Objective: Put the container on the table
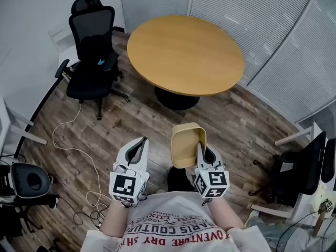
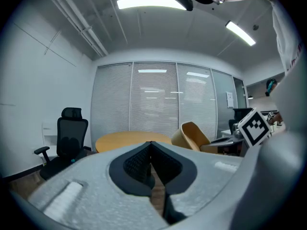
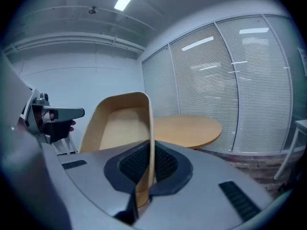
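Observation:
A tan, rounded-rectangular container [image 1: 187, 142] hangs above the wood floor, tilted on its side with its hollow facing left. My right gripper [image 1: 200, 148] is shut on its right wall. In the right gripper view the thin wall [image 3: 151, 128] runs straight between the dark pads [image 3: 168, 163]. My left gripper [image 1: 140, 142] is beside it on the left, shut and holding nothing; in the left gripper view its jaws meet in a closed line, with the container [image 2: 194, 135] off to the right. The round wooden table [image 1: 185, 52] stands ahead, apart from the container, its top bare.
A black office chair [image 1: 92, 54] stands left of the table. A white cable [image 1: 79, 154] trails over the floor at the left. Another black chair [image 1: 300, 171] and white frames crowd the right. Blinds [image 1: 273, 30] close off the room behind the table.

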Demonstrator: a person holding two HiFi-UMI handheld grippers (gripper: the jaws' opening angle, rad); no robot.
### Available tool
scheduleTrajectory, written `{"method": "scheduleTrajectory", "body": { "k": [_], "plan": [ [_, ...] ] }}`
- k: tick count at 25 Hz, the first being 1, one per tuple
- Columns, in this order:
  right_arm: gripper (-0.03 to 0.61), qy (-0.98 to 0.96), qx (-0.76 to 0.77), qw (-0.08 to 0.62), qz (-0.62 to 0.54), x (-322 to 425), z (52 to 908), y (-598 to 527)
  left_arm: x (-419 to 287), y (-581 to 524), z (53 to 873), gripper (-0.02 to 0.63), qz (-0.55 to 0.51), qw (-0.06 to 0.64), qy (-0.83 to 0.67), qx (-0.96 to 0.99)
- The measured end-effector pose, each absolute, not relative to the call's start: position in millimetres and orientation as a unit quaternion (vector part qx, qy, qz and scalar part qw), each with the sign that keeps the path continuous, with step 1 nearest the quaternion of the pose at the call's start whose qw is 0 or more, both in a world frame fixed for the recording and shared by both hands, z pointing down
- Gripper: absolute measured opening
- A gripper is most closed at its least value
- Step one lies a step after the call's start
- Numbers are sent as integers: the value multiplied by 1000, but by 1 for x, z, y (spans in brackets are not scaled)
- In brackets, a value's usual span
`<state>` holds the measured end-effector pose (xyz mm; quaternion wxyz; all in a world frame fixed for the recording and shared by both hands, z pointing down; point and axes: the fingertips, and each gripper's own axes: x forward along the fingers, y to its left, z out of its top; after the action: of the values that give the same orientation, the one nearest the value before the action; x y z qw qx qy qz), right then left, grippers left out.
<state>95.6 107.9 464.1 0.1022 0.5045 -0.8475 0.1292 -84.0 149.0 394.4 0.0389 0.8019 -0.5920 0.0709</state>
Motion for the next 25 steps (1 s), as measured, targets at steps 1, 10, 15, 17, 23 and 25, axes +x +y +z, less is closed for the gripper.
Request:
{"method": "scheduleTrajectory", "body": {
  "k": [1, 10, 15, 17, 23, 25],
  "plan": [
    [11, -850, 501, 102, 128, 95, 464, 92, -85, 133, 393, -2, 69, 37, -597, 799],
    [10, -866, 479, 91, 111, 110, 442, -62, -71, -7, 370, -2, 61, 23, -620, 782],
    [11, -874, 466, 90, 108, 121, 440, -125, -49, -69, 365, -2, 64, 10, -622, 781],
    [11, -874, 464, 94, 111, 122, 444, -144, -46, -89, 368, -2, 69, 10, -621, 780],
    [11, -871, 461, 103, 133, 122, 455, -179, -51, -134, 376, -2, 70, 27, -623, 779],
    [11, -867, 466, 106, 137, 121, 457, -192, -54, -150, 380, -2, 65, 35, -618, 782]
  ]
}}
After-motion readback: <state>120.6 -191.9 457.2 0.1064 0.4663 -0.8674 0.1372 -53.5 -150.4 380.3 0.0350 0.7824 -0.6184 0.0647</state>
